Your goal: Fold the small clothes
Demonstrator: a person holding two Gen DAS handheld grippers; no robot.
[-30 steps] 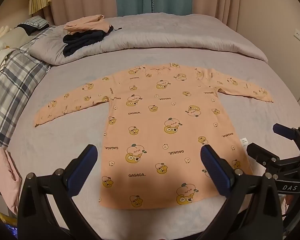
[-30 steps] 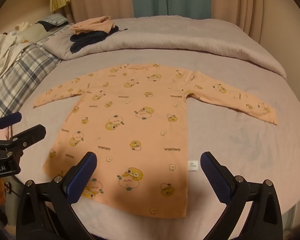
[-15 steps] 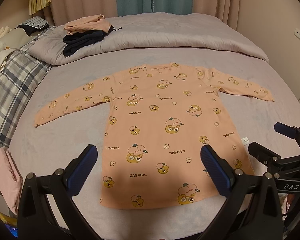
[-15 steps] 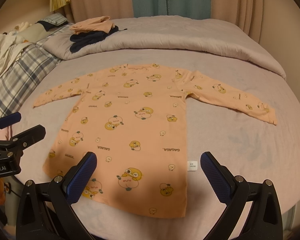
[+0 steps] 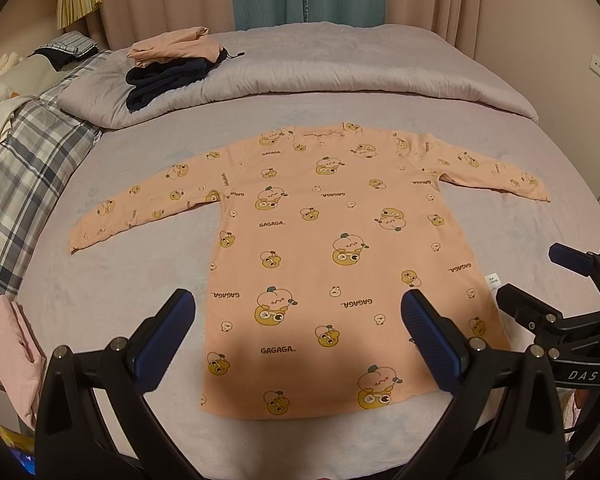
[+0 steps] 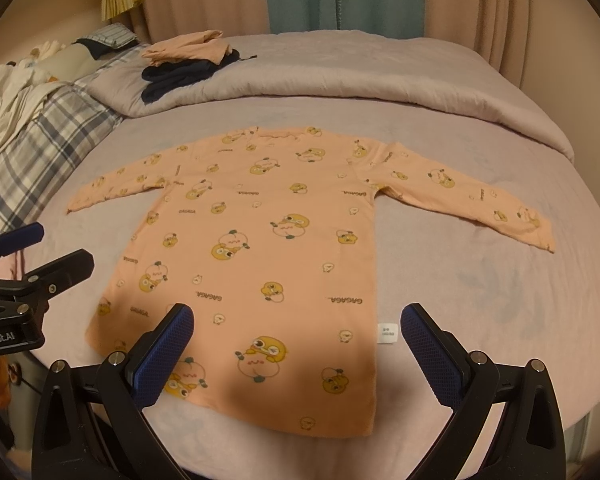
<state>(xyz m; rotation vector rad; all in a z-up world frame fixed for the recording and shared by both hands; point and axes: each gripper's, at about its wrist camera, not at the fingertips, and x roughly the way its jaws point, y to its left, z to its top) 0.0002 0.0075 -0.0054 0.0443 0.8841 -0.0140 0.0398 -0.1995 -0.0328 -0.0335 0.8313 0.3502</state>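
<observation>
A peach long-sleeved shirt with yellow cartoon prints (image 5: 340, 248) lies flat on the bed, both sleeves spread out, hem toward me; it also shows in the right wrist view (image 6: 260, 248). My left gripper (image 5: 298, 332) is open and empty, held above the hem. My right gripper (image 6: 298, 344) is open and empty, above the hem's right part near the white label (image 6: 387, 333). Each gripper shows at the edge of the other's view: the right one in the left wrist view (image 5: 556, 304), the left one in the right wrist view (image 6: 36, 264).
The bed (image 5: 120, 288) has a lilac sheet and a rolled duvet (image 5: 340, 72) at the back. Folded peach and dark clothes (image 5: 172, 64) sit on the duvet. A plaid blanket (image 5: 24, 160) lies at the left, and a pink cloth (image 5: 12, 356) at the front left edge.
Both grippers have drifted back slightly, so the shirt sits a little higher in view. Both stay open. The shirt has not moved.
</observation>
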